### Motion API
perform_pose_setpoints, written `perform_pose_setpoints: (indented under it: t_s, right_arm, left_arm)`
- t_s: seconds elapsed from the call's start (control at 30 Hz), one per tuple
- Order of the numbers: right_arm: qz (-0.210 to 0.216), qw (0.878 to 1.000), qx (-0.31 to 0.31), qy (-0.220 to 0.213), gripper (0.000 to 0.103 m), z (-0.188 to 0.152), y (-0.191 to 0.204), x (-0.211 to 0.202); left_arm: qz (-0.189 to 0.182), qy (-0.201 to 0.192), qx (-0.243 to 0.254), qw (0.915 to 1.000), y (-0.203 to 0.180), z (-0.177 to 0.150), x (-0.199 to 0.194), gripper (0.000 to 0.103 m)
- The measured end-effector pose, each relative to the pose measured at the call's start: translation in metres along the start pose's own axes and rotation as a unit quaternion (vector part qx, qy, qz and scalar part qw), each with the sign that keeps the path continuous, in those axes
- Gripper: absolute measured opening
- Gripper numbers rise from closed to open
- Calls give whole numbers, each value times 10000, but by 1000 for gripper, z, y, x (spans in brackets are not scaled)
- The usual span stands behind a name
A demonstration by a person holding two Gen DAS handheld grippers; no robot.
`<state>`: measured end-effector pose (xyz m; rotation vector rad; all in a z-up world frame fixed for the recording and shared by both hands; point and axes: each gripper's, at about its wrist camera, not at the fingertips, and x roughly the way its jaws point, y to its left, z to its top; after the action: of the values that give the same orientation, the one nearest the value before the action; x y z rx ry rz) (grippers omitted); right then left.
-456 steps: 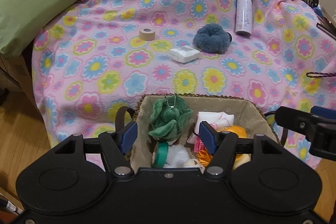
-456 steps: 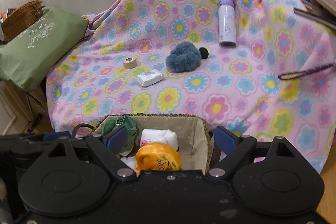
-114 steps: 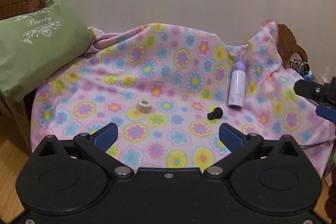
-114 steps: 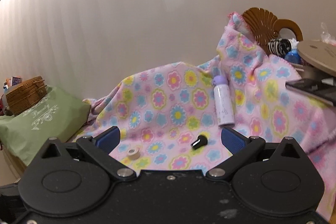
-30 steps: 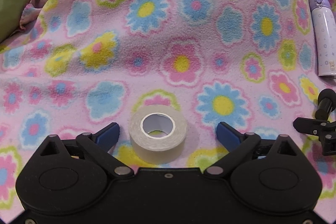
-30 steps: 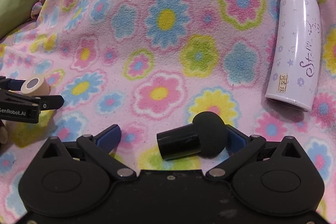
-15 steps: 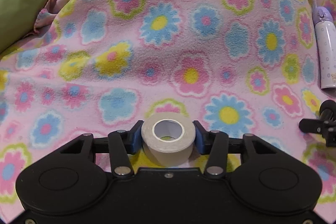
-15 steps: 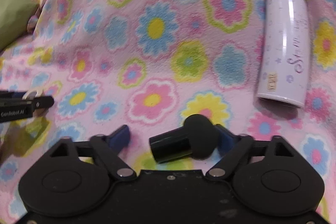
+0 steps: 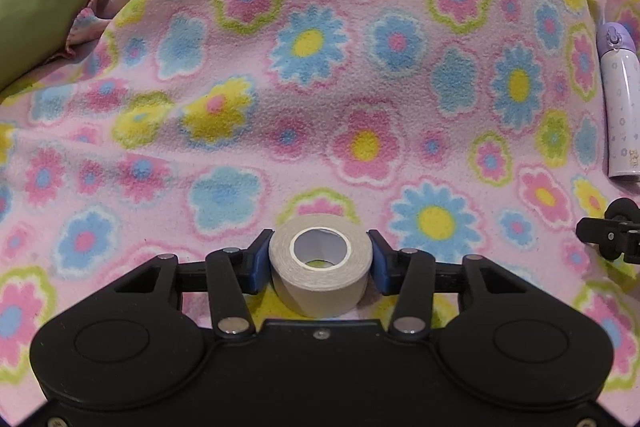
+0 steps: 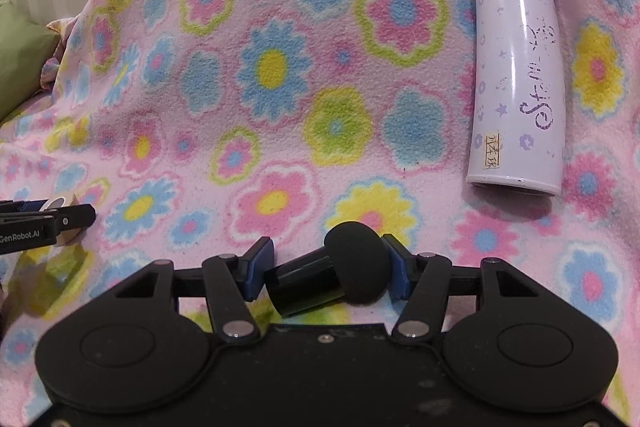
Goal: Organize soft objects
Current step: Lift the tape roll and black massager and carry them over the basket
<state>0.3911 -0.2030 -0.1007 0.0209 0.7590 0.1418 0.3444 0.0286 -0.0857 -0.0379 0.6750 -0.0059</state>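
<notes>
Roll of tape [image 9: 319, 261] lies flat on the flowered blanket [image 9: 320, 75], hole up, pinched on both sides by the left claw [image 9: 319, 263]. Right claw [image 10: 327, 269] has just been closing; small black mic with a foam head [image 10: 328, 277] lies between its pads, right pad touching the foam, left pad just beside the barrel. White-and-purple bottle [image 10: 516, 75] lies toward the blanket's right edge, green cushion [image 9: 36, 7] at its far left corner.

Right gripper [image 10: 327, 269] fingers closing around black microphone [image 10: 332, 277]; bottle [image 10: 516, 79] beyond.
</notes>
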Motion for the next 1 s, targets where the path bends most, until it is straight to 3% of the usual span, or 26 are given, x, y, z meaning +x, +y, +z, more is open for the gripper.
perform_pose_setpoints:
  t_s: [0.47,0.57,0.73,1.0]
  right_arm:
    - [-212,9995,-229,50,57,3,9,3]
    - [-263,9995,20,163,57,8,6,-3]
    - [54,9955,938,94,57,22,-8,-32]
    - [134,9977,667,-81,57,28,16,-100]
  left_arm:
    - [88,141,65,9998,-2,3,-3,48]
    - [56,249,-83,9996,0,6,-14,48]
    - [335,474,-15,9983,-10,13,-36,48]
    - [178,707,19,9973,-31,23,-93,48]
